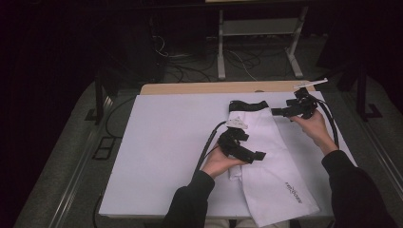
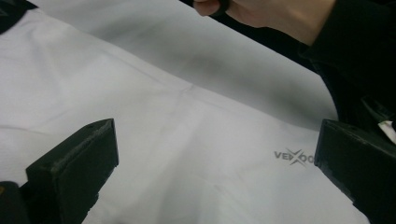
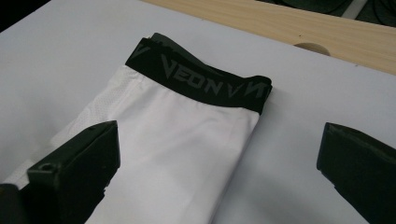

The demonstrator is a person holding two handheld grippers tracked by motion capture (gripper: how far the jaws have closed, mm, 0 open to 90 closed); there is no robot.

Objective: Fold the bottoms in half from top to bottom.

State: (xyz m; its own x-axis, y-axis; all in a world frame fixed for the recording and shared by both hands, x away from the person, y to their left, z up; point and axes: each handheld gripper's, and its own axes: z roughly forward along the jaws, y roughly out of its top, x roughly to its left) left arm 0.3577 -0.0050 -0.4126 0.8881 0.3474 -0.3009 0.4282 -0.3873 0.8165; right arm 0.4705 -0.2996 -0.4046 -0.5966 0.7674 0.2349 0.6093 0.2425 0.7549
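Folded white garment [image 1: 273, 156] with a black waistband [image 1: 248, 105], laid lengthwise at centre right of the high view on the white desk [image 1: 161, 142], waistband toward the upper middle, printed logo [image 1: 293, 191] near the lower right end hanging past the desk's near edge. Left gripper [image 1: 254, 156] in the middle of the frame, over the garment's left side, held by the left hand [image 1: 219, 161], cable trailing down and left. In the left gripper view, jaws spread wide at lower left and right edges, nothing between them but the white fabric [image 2: 187, 140] below, grey logo [image 2: 293, 157] at right just beside the right jaw; whether the jaws touch the cloth cannot be told. Other hand [image 2: 266, 14] and dark sleeve at upper right of that frame. Right gripper [image 1: 280, 112] at upper right of the high view, just beside the waistband's right end, held by the right hand [image 1: 313, 124]. In the right gripper view, jaws likewise wide apart and clasping nothing, waistband [image 3: 198, 81] with grey lettering across upper centre, white cloth [image 3: 177, 149] running down to the lower left behind the left jaw, bare desk [image 3: 289, 163] ahead of the right jaw. Strip of wooden edge [image 3: 299, 28] along the top right.
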